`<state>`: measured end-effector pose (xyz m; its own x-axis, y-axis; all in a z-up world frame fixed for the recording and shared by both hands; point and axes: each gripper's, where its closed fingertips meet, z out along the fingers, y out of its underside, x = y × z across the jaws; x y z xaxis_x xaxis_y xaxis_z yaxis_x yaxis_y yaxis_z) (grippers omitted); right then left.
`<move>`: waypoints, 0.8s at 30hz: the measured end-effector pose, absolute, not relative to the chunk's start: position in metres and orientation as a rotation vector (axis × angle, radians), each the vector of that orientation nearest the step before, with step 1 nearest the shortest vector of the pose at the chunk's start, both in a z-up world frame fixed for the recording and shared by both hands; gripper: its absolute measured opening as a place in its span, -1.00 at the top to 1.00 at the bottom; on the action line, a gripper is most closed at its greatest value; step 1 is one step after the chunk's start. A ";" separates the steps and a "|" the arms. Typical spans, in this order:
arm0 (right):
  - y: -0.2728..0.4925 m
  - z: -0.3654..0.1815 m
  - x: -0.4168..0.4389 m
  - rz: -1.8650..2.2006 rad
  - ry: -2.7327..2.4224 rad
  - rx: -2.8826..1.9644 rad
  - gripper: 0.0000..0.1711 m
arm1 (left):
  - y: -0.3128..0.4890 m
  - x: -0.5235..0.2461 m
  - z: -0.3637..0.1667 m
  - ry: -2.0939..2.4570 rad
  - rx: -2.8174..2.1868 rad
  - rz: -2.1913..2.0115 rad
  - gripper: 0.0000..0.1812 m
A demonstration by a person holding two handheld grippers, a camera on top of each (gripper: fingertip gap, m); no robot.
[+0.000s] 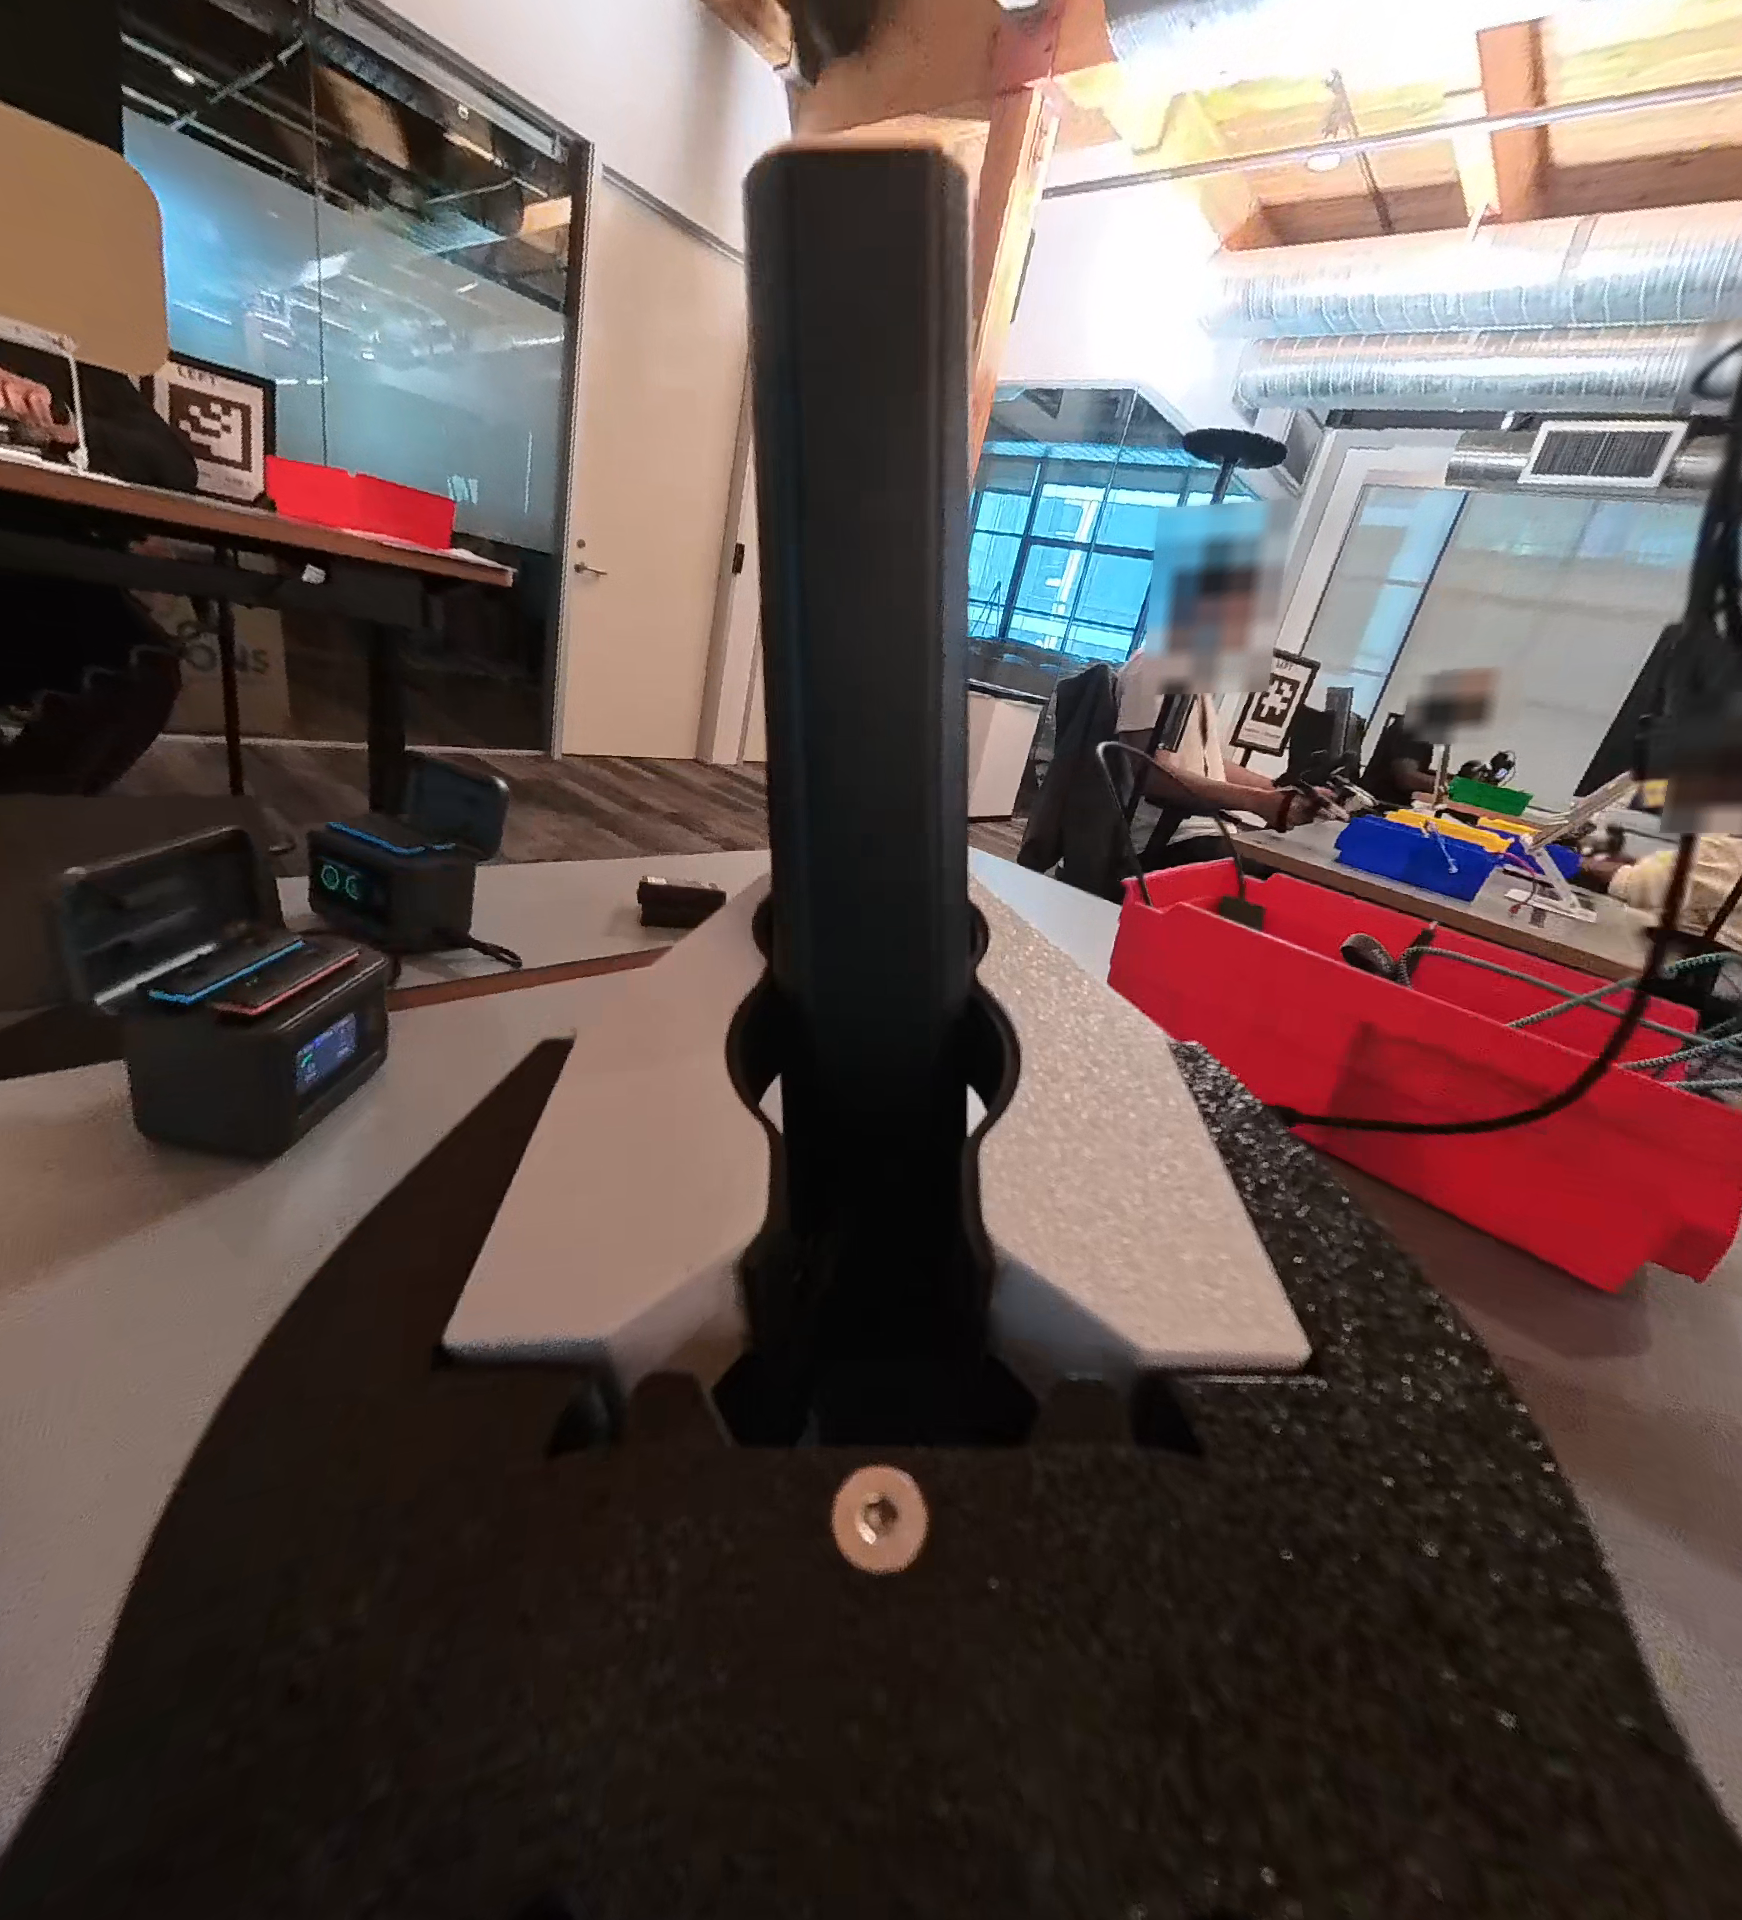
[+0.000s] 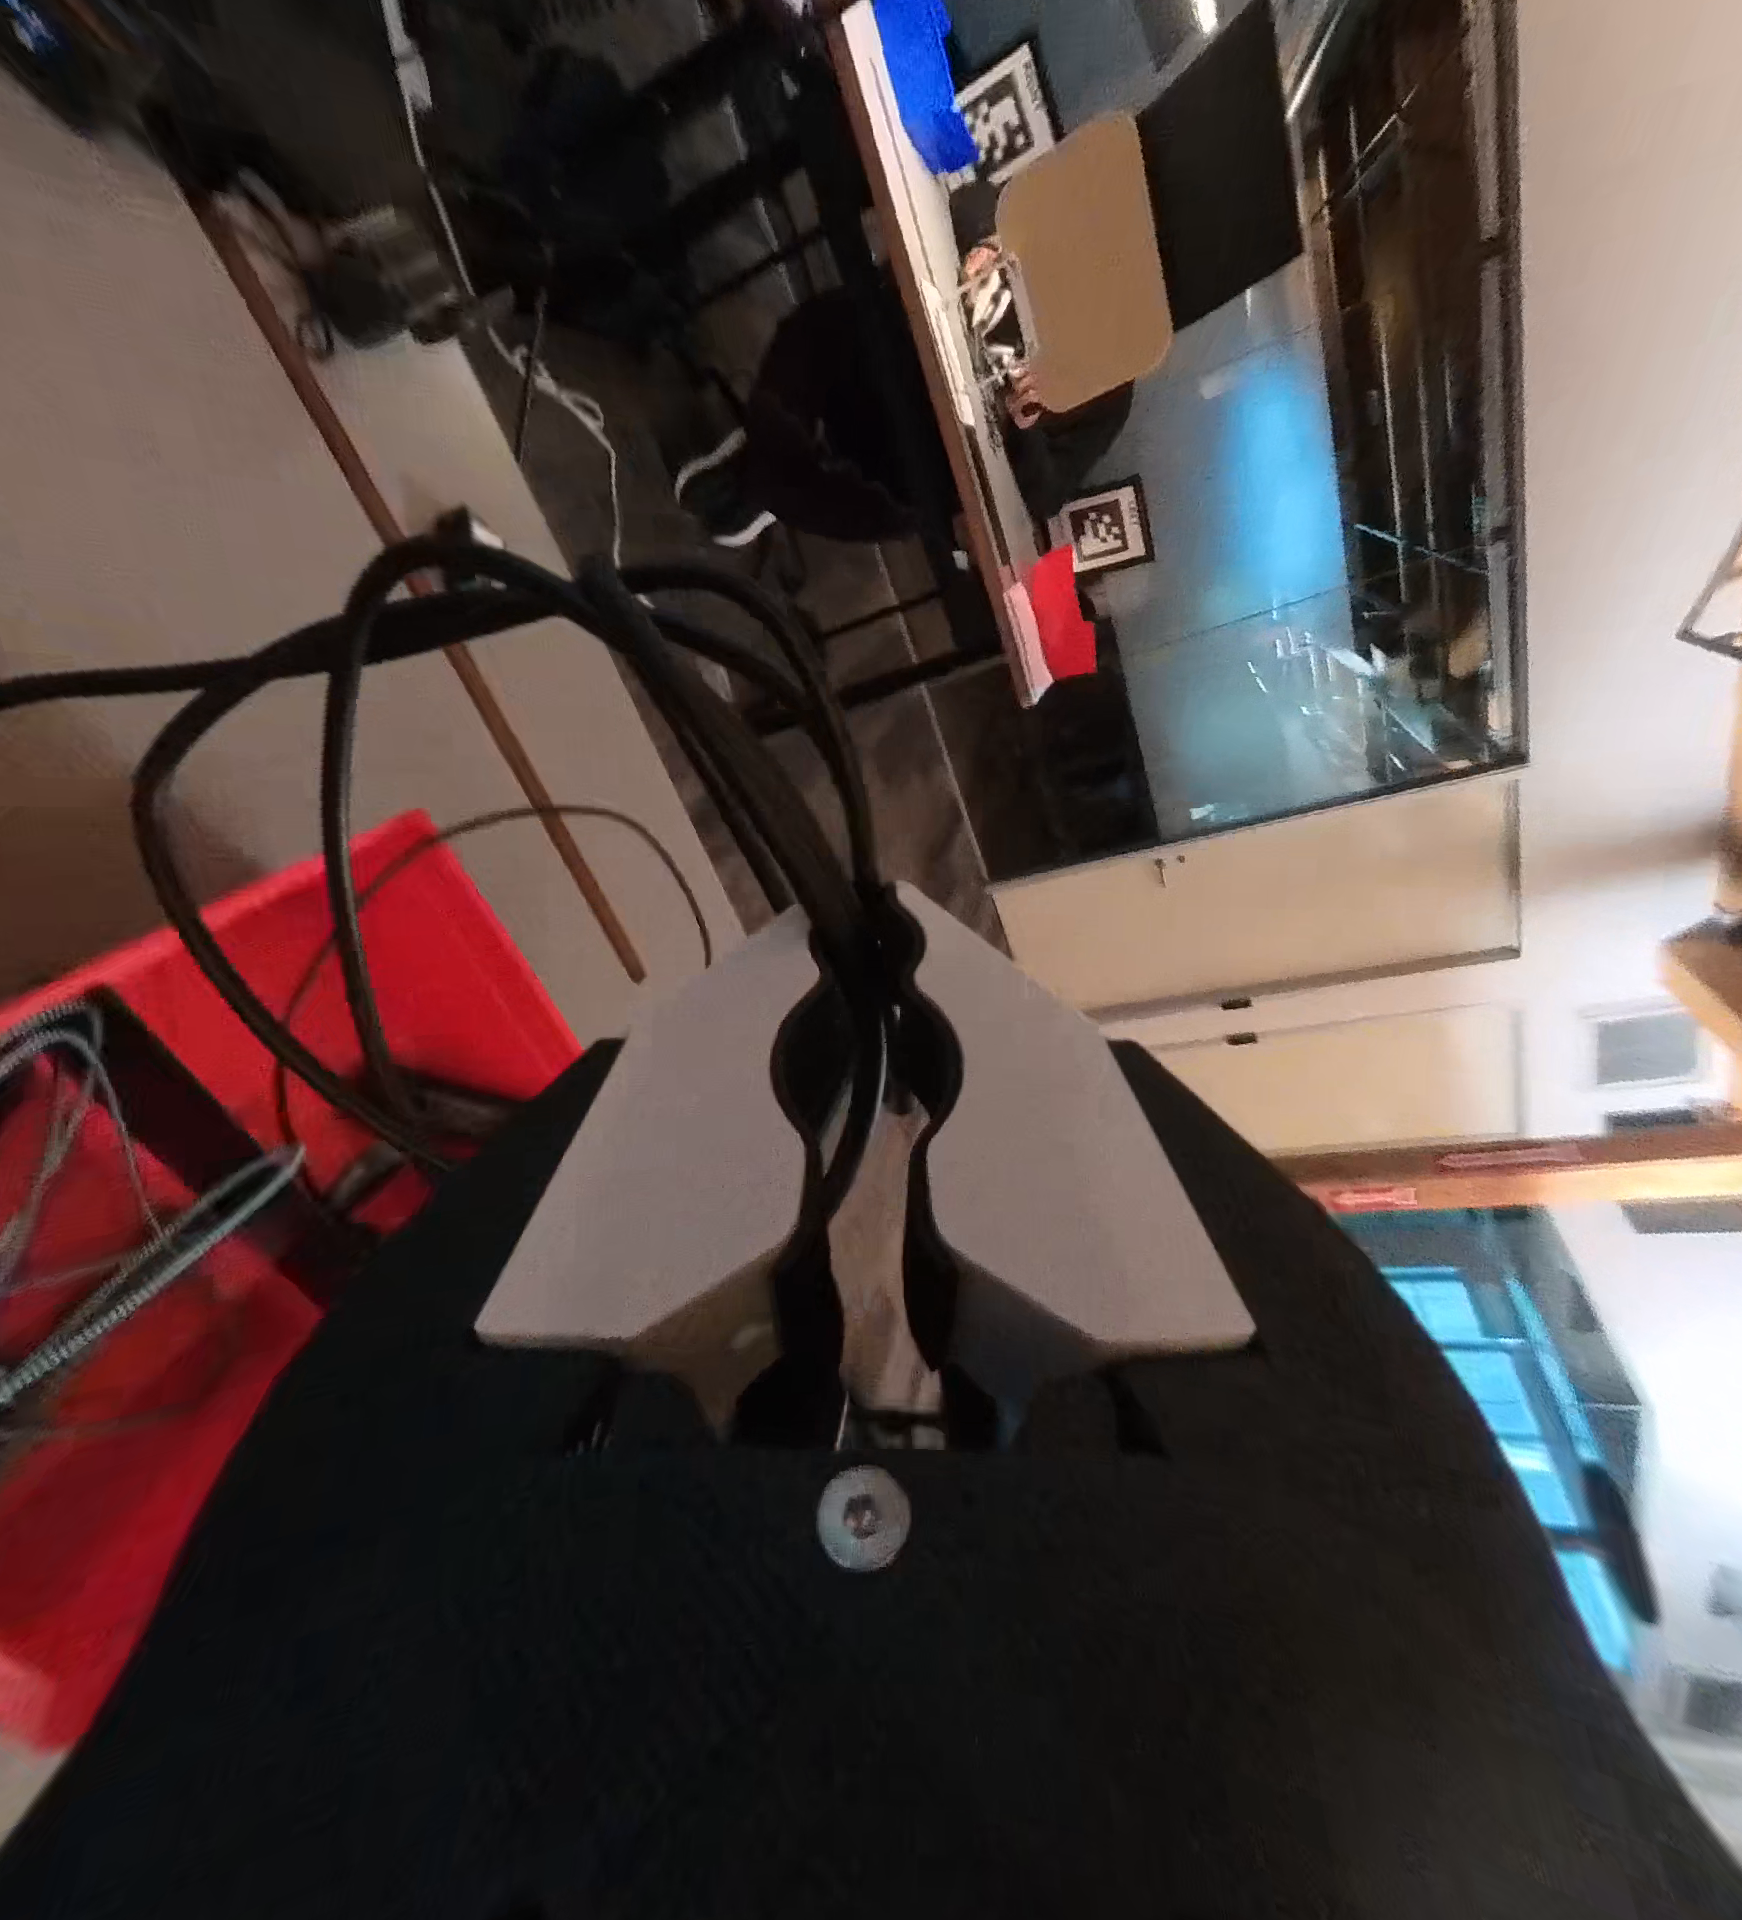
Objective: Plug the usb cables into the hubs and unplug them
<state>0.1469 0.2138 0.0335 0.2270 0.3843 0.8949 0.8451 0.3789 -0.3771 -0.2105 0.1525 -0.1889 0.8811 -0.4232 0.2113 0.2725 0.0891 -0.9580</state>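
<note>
The left tool point(image 1: 862, 997) pinches a dark hub point(image 1: 856, 520), which stands upright above the desk point(image 1: 67, 1299). The right tool point(image 2: 867, 966) is pressed on looped black cables point(image 2: 493, 665), apparently near a silver plug, beside the red bin point(image 2: 171, 1039).

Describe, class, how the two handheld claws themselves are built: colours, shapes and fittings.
Both match. The left claw and right claw each have a black, grainy-textured body that widens toward the camera, one silver hex-socket screw at its centre, and two flat light-grey angular fingers with black, wavy-edged inner pads. No sleeves or hands show.
</note>
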 end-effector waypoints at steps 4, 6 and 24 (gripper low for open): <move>0.221 0.027 0.187 -0.576 -1.432 -1.194 0.98 | 0.154 -0.214 -0.194 0.102 -1.392 -0.550 0.71; 0.222 0.049 0.203 -0.600 -1.369 -1.188 0.99 | 0.155 -0.216 -0.195 0.091 -1.394 -0.561 0.71; 0.222 0.206 0.242 -0.689 -1.139 -1.128 0.98 | 0.163 -0.218 -0.214 0.103 -1.475 -0.525 0.72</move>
